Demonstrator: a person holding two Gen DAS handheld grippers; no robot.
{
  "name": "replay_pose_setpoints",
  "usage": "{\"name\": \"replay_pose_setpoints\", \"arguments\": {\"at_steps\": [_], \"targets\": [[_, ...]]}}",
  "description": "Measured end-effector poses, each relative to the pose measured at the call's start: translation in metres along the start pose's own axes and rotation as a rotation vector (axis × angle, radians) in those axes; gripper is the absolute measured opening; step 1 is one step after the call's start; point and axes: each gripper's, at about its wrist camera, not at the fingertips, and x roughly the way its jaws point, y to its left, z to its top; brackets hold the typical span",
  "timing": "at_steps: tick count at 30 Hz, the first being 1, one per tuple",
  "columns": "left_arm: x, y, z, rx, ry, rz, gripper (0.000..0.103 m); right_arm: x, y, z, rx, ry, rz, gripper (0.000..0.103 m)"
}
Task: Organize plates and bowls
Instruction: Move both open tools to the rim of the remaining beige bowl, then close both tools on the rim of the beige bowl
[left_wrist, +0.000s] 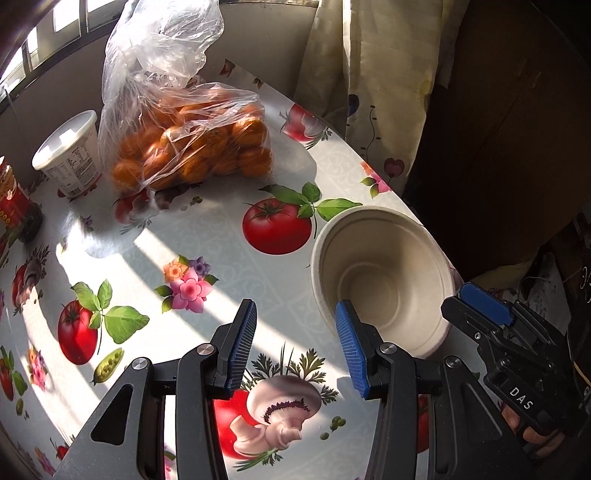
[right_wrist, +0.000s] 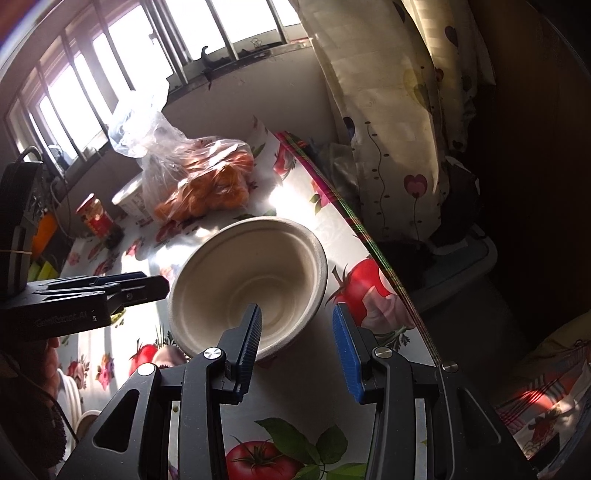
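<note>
Near the table's right edge, on the fruit-printed oilcloth (left_wrist: 207, 236), stands the round off-white pulp bowl (left_wrist: 384, 273), upright with its mouth upward; being round, it has no long axis. Bare cloth lies left of the bowl. Beyond it sit a clear bag of oranges (left_wrist: 192, 147) and a white tub (left_wrist: 70, 155). Left gripper (left_wrist: 295, 347) and right gripper (right_wrist: 297, 349) stand spread beside the bowl, holding nothing.

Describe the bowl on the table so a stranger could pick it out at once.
Start at the table with the tomato-and-flower cloth, then go to its edge nearest the patterned curtain. There stands the bowl, upright and empty. It alone is plain off-white and unprinted, apart from the bag of oranges and the lidded tub.
</note>
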Motion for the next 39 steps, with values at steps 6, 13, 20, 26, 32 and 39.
{"name": "replay_pose_setpoints", "arguments": {"at_steps": [6,13,20,26,32,39], "targets": [[0.008,0.000,0.000,-0.011,0.021,0.001,0.036,0.003,0.001,-0.001,0.001,0.002,0.006,0.038],[0.014,0.002,-0.002,-0.036,0.032,-0.006,0.031,0.005,0.002,-0.002,0.001,0.003,0.011,0.033],[0.012,0.001,-0.001,-0.033,0.024,-0.009,0.024,0.007,0.004,-0.002,0.002,0.002,0.013,0.022],[0.012,-0.001,-0.001,-0.027,0.021,0.001,0.018,0.007,0.004,-0.001,0.004,-0.005,0.012,0.017],[0.012,-0.002,-0.002,-0.019,0.020,0.002,0.013,0.007,0.003,0.000,0.005,-0.004,0.013,0.015],[0.012,-0.005,-0.002,-0.010,0.019,0.007,0.010,0.007,0.002,0.000,0.005,-0.005,0.011,0.013]]}}
